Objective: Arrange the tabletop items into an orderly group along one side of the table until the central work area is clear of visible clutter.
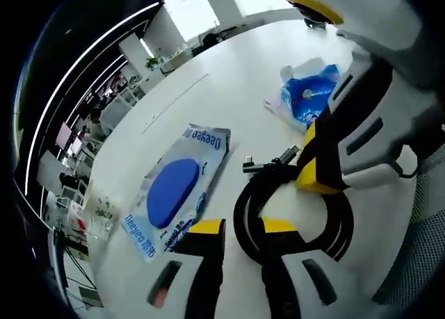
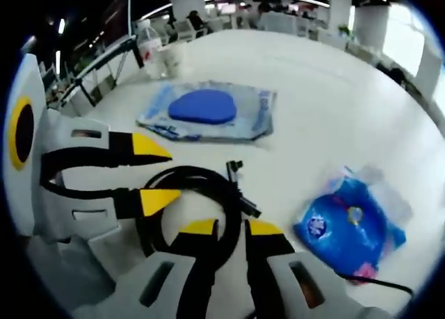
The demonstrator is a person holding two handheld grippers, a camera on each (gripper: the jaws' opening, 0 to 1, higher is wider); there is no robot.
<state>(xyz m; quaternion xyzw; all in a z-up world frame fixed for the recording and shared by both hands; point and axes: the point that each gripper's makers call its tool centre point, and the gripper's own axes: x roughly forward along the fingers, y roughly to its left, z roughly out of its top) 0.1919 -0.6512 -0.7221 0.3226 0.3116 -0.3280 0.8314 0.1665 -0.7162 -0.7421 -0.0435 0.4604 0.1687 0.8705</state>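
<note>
Two grippers are meeting over one coiled black cable (image 2: pixel 184 194) on the white table (image 2: pixel 313 110). In the right gripper view, the right gripper (image 2: pixel 230 227) is reaching with its yellow tips a small gap apart, the near arc of the coil sitting at that gap; whether the tips are pinching it cannot be told. From the left of that view the left gripper (image 2: pixel 149 173) is coming in with its jaws parted, one tip above the coil and one lying against its left side. In the left gripper view, the left gripper (image 1: pixel 242 226) is showing the same parted tips astride the coil's rim, with the right gripper's body across the right.

The cable's plug end (image 2: pixel 236 176) is pointing away from the right gripper, toward a flat wipes pack (image 2: pixel 208 110) with a blue oval lid, lying with its long axis crosswise. A crumpled blue bag (image 2: pixel 351 225) is lying just right of the coil. Beyond the pack, open white tabletop is stretching away to the far edge.
</note>
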